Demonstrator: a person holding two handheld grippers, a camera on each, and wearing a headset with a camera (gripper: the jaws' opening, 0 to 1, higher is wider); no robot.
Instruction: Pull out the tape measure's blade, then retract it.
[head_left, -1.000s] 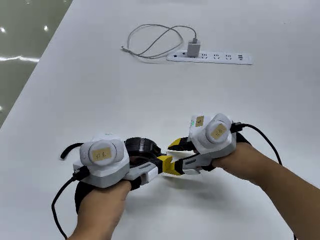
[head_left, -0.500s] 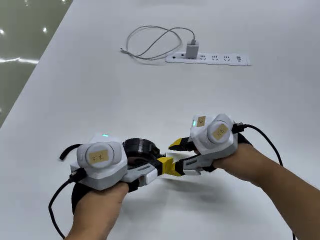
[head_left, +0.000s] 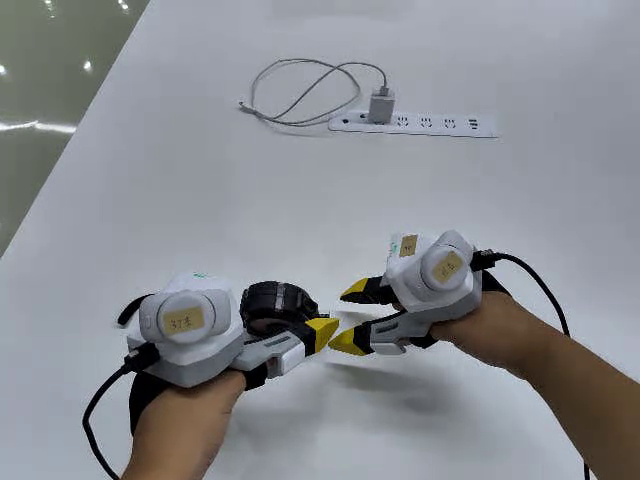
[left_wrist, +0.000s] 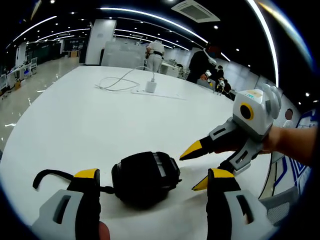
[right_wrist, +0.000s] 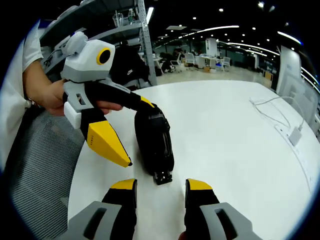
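Setting: a white worktop (head_left: 200, 180) in a large lit hall, with glossy floor (head_left: 40, 100) past its edge.
Left hand (head_left: 190, 410): holds the left claw, nearest the viewer.
Left claw (left_wrist: 155, 175): released, its yellow-tipped jaws spread wide on either side of the tape measure. The jaw on the right of its own view is apart from the case. In the right claw's view the other jaw lies along the far side of the case.
Tape measure (right_wrist: 154, 137): a black case resting on the worktop between the left claw's jaws. Its narrow end points at the right claw.
Tab (right_wrist: 162, 177): a small black piece at that narrow end, just at the mouth of the right claw's gap and touching neither jaw.
Strap (left_wrist: 47, 176): a black loop running from the case out past the left claw's outer jaw.
Right claw (head_left: 350, 317): released, jaws parted, tips facing the left claw and near it.
Right hand (head_left: 490, 320): holds the right claw.
Power strip (head_left: 415, 123): white, well beyond both claws.
Charger (head_left: 381, 103): plugged into the strip's left end.
Cable (head_left: 300, 85): white, looped left of the charger.
People (left_wrist: 156, 52): standing beyond the far edge of the worktop.
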